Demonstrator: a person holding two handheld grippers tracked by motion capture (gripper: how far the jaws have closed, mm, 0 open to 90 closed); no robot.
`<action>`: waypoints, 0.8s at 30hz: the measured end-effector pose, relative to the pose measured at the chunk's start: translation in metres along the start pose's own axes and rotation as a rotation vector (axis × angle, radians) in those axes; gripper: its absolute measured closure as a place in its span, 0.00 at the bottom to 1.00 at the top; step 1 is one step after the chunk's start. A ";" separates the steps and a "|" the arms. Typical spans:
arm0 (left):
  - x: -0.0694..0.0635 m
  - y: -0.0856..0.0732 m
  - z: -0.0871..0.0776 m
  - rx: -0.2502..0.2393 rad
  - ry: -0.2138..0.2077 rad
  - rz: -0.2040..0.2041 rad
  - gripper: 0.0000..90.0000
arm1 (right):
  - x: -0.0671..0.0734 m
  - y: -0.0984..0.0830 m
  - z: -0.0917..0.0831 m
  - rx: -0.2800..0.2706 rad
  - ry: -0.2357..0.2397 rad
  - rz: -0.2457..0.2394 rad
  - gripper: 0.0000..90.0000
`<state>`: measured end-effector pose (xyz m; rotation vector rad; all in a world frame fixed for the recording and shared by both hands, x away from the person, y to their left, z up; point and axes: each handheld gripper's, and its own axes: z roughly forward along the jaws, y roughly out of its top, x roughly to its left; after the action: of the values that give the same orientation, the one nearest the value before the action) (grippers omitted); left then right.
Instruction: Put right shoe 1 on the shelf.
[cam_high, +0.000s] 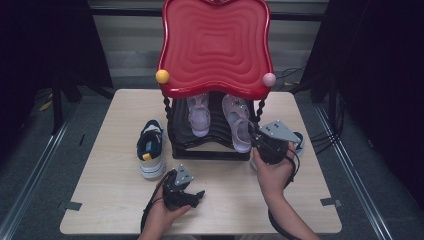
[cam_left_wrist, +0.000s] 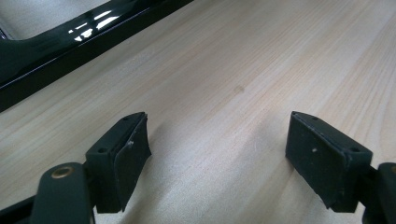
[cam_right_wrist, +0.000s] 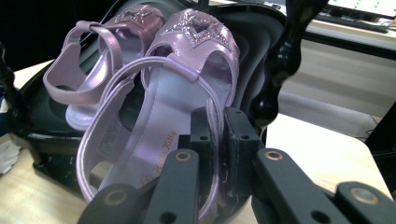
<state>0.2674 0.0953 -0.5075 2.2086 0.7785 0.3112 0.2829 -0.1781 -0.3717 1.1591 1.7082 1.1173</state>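
- Two lilac sandals sit on the lower tier of the black rack (cam_high: 210, 150), under its red top (cam_high: 215, 47).
- Right tool (cam_right_wrist: 215, 140) is closed tight on the heel strap of the right sandal (cam_right_wrist: 182, 107); its long axis runs from the tool toward the toe, deeper into the rack.
- Left tool (cam_left_wrist: 217, 158) rests on the surface (cam_left_wrist: 233, 70), jaws apart, holding nothing.
- A sneaker (cam_high: 151, 147) stands left of the rack, nearer the left hand (cam_high: 165, 215).
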 end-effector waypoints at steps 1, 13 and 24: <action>0.000 0.000 0.000 0.000 0.000 0.000 0.23 | 0.001 0.001 0.002 -0.004 -0.009 -0.002 0.92; 0.000 0.000 0.000 0.001 0.001 0.000 0.23 | 0.011 0.004 0.016 -0.019 -0.061 0.016 0.92; 0.000 0.000 0.000 0.001 0.002 0.001 0.23 | 0.016 0.007 0.030 -0.019 -0.084 0.021 0.92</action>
<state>0.2674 0.0953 -0.5074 2.2101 0.7789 0.3130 0.3074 -0.1542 -0.3767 1.1984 1.6210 1.0805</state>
